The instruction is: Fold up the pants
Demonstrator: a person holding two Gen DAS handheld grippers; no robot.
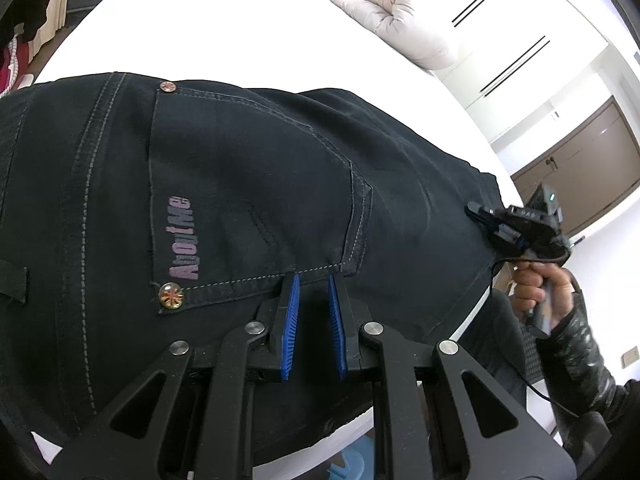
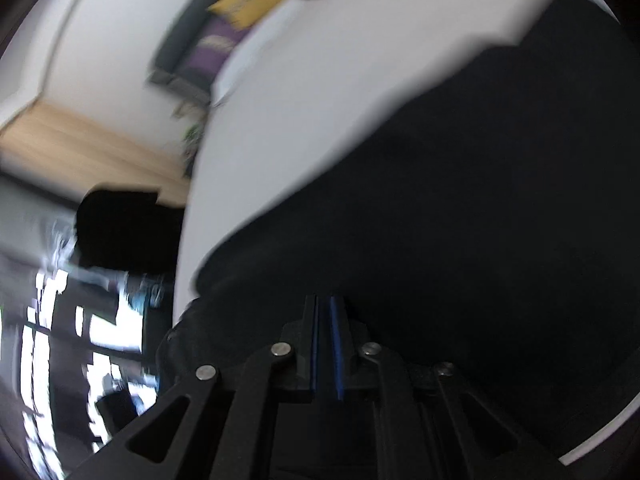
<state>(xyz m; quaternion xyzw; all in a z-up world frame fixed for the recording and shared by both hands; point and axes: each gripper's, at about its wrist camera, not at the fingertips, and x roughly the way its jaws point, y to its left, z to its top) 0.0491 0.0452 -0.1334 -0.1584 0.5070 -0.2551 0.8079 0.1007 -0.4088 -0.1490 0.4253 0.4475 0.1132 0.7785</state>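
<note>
Black denim pants (image 1: 240, 184) spread flat on white bed surface (image 1: 240, 32), back side up; rear pocket (image 1: 256, 192) printed "AboutMe", brass rivet (image 1: 171, 295) at pocket corner, belt loop (image 1: 14, 284) at far left. Fabric reaching near edge of bed, slightly overhanging.

Left gripper (image 1: 313, 280) low over pants, just below pocket hem. Jaws parted moderately, blue ribbed pads (image 1: 291, 328) facing each other across a clear gap; nothing held. Whether tips touch the denim: cannot tell.

Cream folded duvet (image 1: 384, 8) at far side of bed, well apart from pants.

Right gripper (image 1: 478, 213) at right edge of pants, tips against fabric there, held by right hand (image 1: 532, 288) in dark sleeve.

Right wrist view heavily motion-blurred. Right gripper (image 2: 323, 300) jaws nearly together, only a thin slit between pads; dark cloth of pants (image 2: 460, 220) filling frame around and ahead of tips. Fabric actually pinched or not: cannot tell, slit too dark and blurred. White bed surface (image 2: 304, 92) beyond pants edge.
</note>
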